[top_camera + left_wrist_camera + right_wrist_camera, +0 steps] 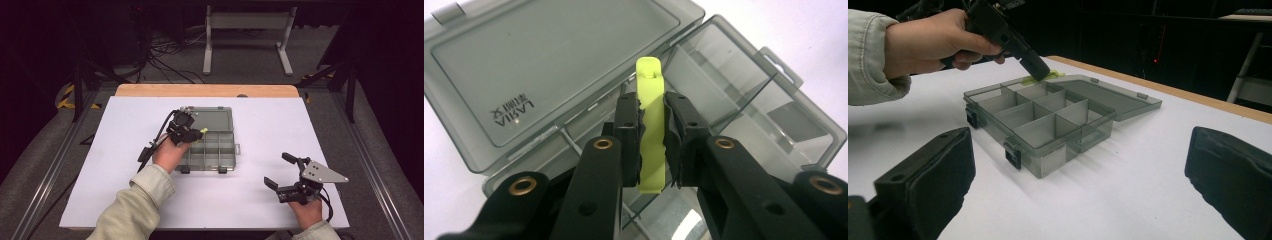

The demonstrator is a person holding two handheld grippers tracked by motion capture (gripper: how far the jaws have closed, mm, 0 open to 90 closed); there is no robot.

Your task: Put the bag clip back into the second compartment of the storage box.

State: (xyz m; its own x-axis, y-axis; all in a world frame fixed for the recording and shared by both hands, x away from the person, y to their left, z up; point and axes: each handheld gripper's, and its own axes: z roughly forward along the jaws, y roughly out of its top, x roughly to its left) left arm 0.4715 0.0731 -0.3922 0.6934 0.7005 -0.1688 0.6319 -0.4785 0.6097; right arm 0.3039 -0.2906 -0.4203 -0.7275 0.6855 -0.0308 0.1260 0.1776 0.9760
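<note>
A smoky clear compartment box (pixel 212 145) lies open mid-table, its lid (pixel 549 65) folded flat behind it. My left gripper (pixel 192 133) hovers over the box's back left compartments, jaws shut on a flat lime-green strip (pixel 651 125) that sticks out past the pads toward the lid hinge. The same strip (pixel 1040 77) shows as a green sliver under that gripper above the box (pixel 1048 120). My right gripper (pixel 279 172) rests low at the front right of the table, jaws wide apart with nothing between them, aimed at the box.
The white table top (pixel 125 165) ends in a wooden strip (pixel 207 90) at the back. The box's dividers (pixel 1035 112) form several empty cells. Beyond the table are cables and a white frame (pixel 247 40) on the floor.
</note>
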